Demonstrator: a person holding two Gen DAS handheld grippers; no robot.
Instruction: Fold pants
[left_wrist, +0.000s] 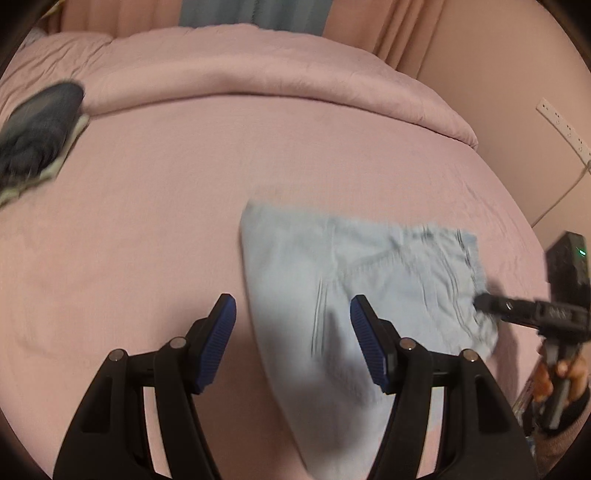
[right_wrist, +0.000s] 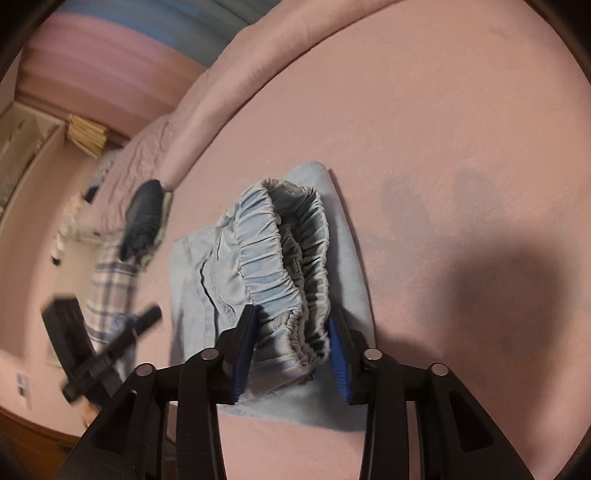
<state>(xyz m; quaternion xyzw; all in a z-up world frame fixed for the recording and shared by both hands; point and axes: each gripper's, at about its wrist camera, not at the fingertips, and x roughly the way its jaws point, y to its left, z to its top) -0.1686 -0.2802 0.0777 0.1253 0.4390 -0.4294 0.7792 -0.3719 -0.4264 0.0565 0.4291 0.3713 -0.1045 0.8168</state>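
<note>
**Pants folded on the bed, right jaws slack around the waistband**

While the light blue pants (right_wrist: 266, 258) lie folded on the pink bed sheet (right_wrist: 461, 129), the right gripper (right_wrist: 291, 332) sits at their near edge with the gathered elastic waistband (right_wrist: 269, 280) bunched between its blue pads (right_wrist: 340, 354). Right jaws part-spread; whether the pads press the band or just flank it, can't tell. The left gripper (left_wrist: 291, 314) hovers above the pants' other side, jaws spread wide, nothing between the pads, only cloth below. From the left wrist view the pants (left_wrist: 351, 280) are blurred. A dark folded garment (left_wrist: 37, 133) lies well apart from the pants, near the rolled pink duvet (left_wrist: 258, 74). Checked cloth (right_wrist: 110, 284) lies just beyond that garment, past the pants.
</note>
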